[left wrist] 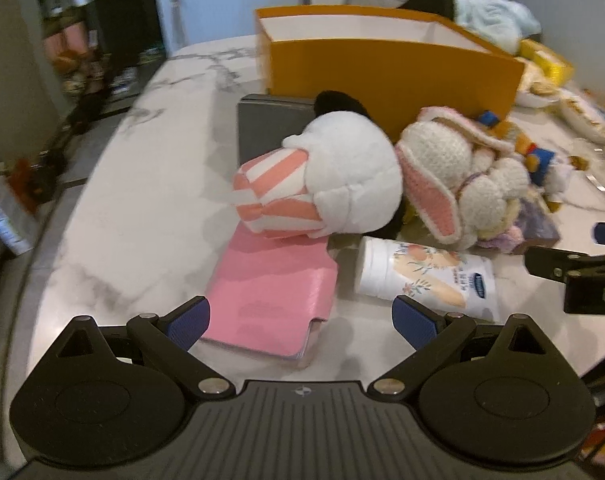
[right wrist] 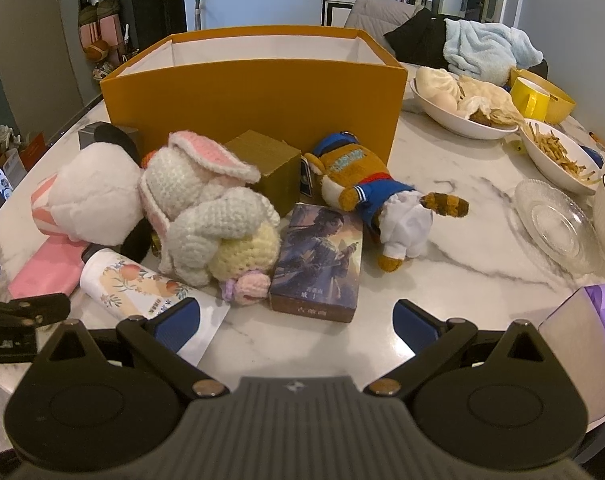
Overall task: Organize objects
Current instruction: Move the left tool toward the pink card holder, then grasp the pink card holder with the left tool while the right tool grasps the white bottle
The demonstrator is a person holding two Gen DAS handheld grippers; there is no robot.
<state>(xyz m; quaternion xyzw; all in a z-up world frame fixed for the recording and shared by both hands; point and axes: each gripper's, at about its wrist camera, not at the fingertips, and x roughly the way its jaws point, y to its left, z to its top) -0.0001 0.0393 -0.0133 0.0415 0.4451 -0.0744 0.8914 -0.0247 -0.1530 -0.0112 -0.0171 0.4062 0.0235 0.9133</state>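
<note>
Both grippers' jaws wide open, nothing between them. Left gripper (left wrist: 300, 320) hovers low over the marble counter (left wrist: 142, 216), pink case (left wrist: 270, 292) lying flat right between its pads, near end almost at the jaw line. White plush (left wrist: 342, 184) with pink-striped part sits on the far end of the case at 12 o'clock. Tube (left wrist: 426, 276) lies on its side at 1 o'clock, touching the right blue pad area. Crochet bunny (left wrist: 454, 168) at 2 o'clock, leaning on the white plush. Orange box (left wrist: 382, 68) stands open behind the pile, looks empty from what shows. Right gripper (right wrist: 296, 322) is near the counter edge; card box (right wrist: 318, 260) lies flat at 12 o'clock just ahead of its jaws, bunny (right wrist: 206, 216) touching it at 11. Sailor plush (right wrist: 374, 192) lies at 1 o'clock, just beside the card box. Gold cube (right wrist: 268, 168) sits between the bunny and the orange box (right wrist: 254, 104). Food bowls (right wrist: 462, 120) and glass plate (right wrist: 554, 220) at 2 o'clock, well apart from the pile.
</note>
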